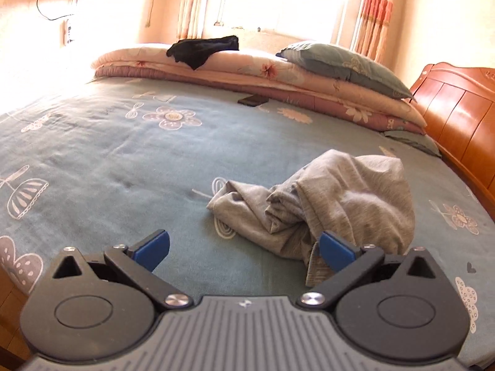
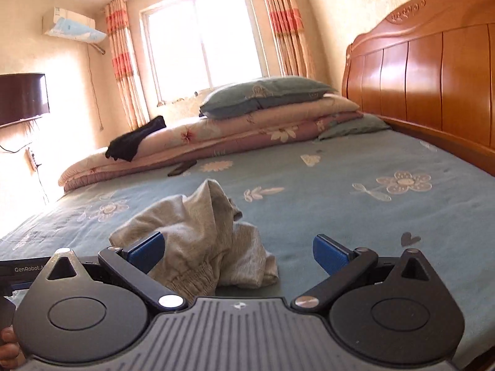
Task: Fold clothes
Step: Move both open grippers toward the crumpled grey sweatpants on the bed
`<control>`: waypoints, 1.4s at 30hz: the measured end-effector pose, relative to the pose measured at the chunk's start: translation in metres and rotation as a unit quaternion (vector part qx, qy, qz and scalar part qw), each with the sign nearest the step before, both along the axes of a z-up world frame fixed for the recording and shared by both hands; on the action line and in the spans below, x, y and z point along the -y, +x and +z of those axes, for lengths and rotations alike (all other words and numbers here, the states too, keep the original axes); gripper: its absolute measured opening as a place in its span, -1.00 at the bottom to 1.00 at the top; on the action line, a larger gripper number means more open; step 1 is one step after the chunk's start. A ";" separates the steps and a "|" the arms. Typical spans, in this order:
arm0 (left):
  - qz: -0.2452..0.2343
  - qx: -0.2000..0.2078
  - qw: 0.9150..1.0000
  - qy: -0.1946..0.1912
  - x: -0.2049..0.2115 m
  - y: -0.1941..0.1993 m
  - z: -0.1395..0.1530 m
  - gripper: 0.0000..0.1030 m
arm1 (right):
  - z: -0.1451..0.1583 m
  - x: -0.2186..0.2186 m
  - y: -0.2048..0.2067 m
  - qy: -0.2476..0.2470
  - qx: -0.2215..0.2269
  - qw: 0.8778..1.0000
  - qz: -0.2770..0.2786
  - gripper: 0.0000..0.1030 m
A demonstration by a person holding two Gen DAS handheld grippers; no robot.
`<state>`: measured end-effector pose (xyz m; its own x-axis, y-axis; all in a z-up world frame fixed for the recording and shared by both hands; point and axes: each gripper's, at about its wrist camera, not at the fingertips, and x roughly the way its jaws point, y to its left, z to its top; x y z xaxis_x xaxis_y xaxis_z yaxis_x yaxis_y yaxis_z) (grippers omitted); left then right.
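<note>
Two grippers, both spread wide and holding nothing. Left gripper (image 1: 244, 249) low over the blue flowered bedsheet (image 1: 102, 154), its right blue pad (image 1: 335, 252) in front of the near edge of the grey garment (image 1: 334, 204); contact not clear from this angle. Left pad (image 1: 153, 249) over bare sheet.

Right gripper (image 2: 238, 252) also low at the near side of the bed, fingers set far apart, with the grey garment (image 2: 198, 232) bunched between and beyond them, nearer the left pad (image 2: 147, 252). Elastic waistband at the near edge of the heap, just past the gripper body. Right pad (image 2: 331, 255) over bare bedsheet (image 2: 340, 210).

Garment crumpled in a loose mound, unfolded, near the middle of the near half of the bed.

Farther back: folded floral quilts (image 1: 247, 68) stacked along the far side, a blue-grey pillow (image 1: 346, 65) on top toward the wooden headboard (image 1: 458, 117), a black piece of clothing (image 1: 201, 49) draped over the other end of the stack. Small dark flat object (image 1: 253, 100) on the sheet just before the quilts. Bright window (image 2: 201, 40) with striped curtains (image 2: 281, 21) behind; air conditioner (image 2: 72, 26) high on the wall.
</note>
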<state>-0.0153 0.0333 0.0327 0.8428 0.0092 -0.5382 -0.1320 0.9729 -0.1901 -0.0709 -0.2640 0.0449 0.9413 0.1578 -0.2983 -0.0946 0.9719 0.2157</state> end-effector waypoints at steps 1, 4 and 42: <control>-0.009 -0.003 1.000 -0.007 0.000 0.002 0.000 0.99 | 0.000 0.000 0.002 0.000 0.000 1.000 0.010 1.00; -0.020 -0.030 0.999 -0.020 0.003 0.007 -0.008 0.99 | -0.008 -0.004 0.008 0.003 -0.034 0.999 0.025 1.00; -0.119 -0.061 0.988 0.070 0.065 0.001 -0.024 0.99 | -0.036 0.036 0.010 0.078 -0.123 0.989 -0.004 1.00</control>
